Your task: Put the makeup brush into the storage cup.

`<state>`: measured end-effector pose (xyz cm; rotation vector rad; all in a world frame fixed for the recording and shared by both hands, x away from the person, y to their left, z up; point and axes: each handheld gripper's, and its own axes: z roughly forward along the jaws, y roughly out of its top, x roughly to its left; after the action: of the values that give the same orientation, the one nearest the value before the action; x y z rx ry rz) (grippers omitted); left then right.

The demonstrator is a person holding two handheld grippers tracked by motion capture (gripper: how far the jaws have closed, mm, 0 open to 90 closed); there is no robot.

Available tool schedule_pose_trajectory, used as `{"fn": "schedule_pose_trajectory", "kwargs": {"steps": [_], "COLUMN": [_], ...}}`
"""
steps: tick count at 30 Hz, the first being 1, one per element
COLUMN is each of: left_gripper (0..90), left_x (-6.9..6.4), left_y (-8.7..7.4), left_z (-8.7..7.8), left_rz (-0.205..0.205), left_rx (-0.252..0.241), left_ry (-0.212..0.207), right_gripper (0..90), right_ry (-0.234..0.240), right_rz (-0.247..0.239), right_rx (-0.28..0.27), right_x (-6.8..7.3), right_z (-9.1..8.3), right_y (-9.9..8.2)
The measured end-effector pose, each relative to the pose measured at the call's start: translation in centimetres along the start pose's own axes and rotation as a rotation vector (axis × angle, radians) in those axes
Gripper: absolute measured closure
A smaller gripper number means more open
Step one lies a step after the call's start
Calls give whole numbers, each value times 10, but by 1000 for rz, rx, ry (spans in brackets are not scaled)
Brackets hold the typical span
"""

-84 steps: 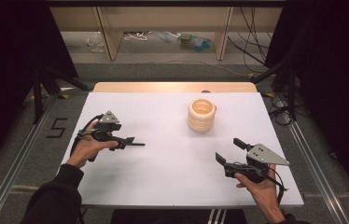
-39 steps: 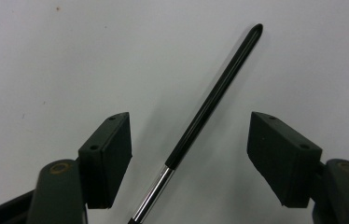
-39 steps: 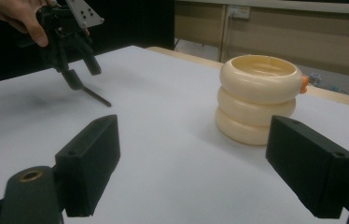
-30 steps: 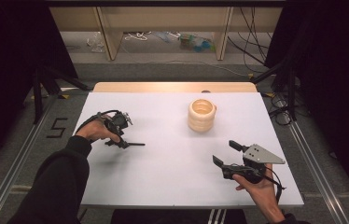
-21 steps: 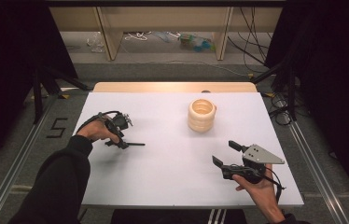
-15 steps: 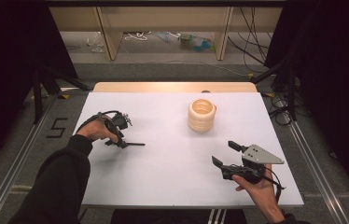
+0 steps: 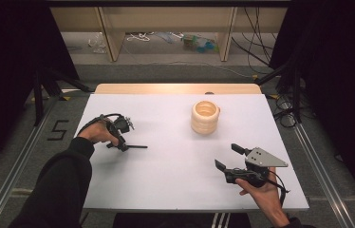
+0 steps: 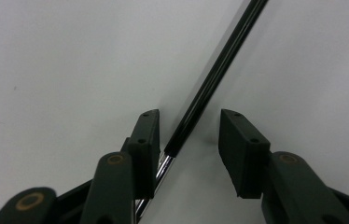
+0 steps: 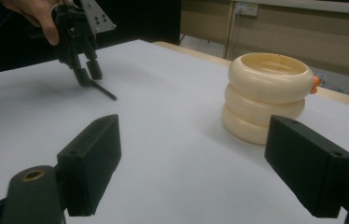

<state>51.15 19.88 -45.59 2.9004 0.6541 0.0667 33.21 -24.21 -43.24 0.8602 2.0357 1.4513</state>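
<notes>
on the left half of the white tabletop (image 7: 175, 180), your left claw (image 7: 122, 144) points down at a thin black rod (image 7: 135, 147) that lies flat on the sheet. in the left gripper view the rod (image 8: 214, 74) runs up and away between the two black pads, and its near end, where the black sleeve gives way to a bright metal tip, sits close against the left-hand pad (image 8: 145, 140); whether it actually touches that pad you cannot tell. the other pad stands apart from the rod with bare sheet showing between them. the jaws have just been closing around the rod and now stand at a middling gap, not yet pressing it from both sides. your left hand (image 7: 98, 133) wraps the claw's body, with the cable looping over it.

toward the middle and far side of the tabletop, a cream stack of three rings (image 7: 205, 117) stands upright, well apart from the rod. in the right gripper view a small orange bit (image 9: 316, 83) shows at its right edge.

on the right, near the front edge, your right claw (image 7: 228, 156) rests low over the sheet in your right hand (image 7: 261, 187), aimed toward the middle. its jaws stand wide with nothing between them, and the stack of rings (image 9: 268, 95) is well ahead of them.
</notes>
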Motion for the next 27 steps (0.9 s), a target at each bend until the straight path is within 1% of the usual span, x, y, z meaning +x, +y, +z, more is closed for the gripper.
{"fn": "schedule_pose_trajectory", "kwargs": {"steps": [1,2,3,5,6,7,9,10,14,17,18,20,21,22,23,24,27], "left_gripper": [609,609,615,632,641,662,669,692,711,746,767,778,803,811,811,816,831], "left_x": [1,1,1,1,2,2,2,2,2,2,2,2,1,1,1,1,3], "left_y": [0,0,0,-1,-1,-1,-1,-1,-1,-1,-1,-1,0,0,0,0,1], "left_z": [0,0,-1,1,1,2,2,2,2,2,2,2,2,2,2,2,2], "left_rz": [11,11,11,2,9,10,8,4,5,9,7,0,3,3,1,-8,-17], "left_rx": [9,11,14,18,23,29,29,33,34,35,36,40,44,44,45,47,51], "left_ry": [-1,0,0,1,0,-4,-6,-6,-9,-11,-10,-9,-8,-8,-8,-12,-13], "right_gripper": [193,193,194,195,195,195,195,195,196,197,197,197,197,197,197,197,197], "right_ry": [0,0,5,12,12,10,13,13,14,15,15,15,16,16,9,15,15], "right_rz": [0,0,2,19,20,12,19,18,19,19,19,19,18,18,1,1,1], "right_rx": [1,1,-27,-11,-10,-10,-5,-5,-5,-5,-5,-5,-4,-4,-17,-25,-26], "right_x": [0,0,0,1,2,1,2,2,2,2,2,2,2,2,1,1,1], "right_z": [0,0,2,2,2,2,2,1,1,1,1,1,2,2,2,3,3], "right_y": [0,0,-1,-1,-1,-1,-1,-1,-1,-1,-1,-1,-1,-1,-1,-1,-1]}}
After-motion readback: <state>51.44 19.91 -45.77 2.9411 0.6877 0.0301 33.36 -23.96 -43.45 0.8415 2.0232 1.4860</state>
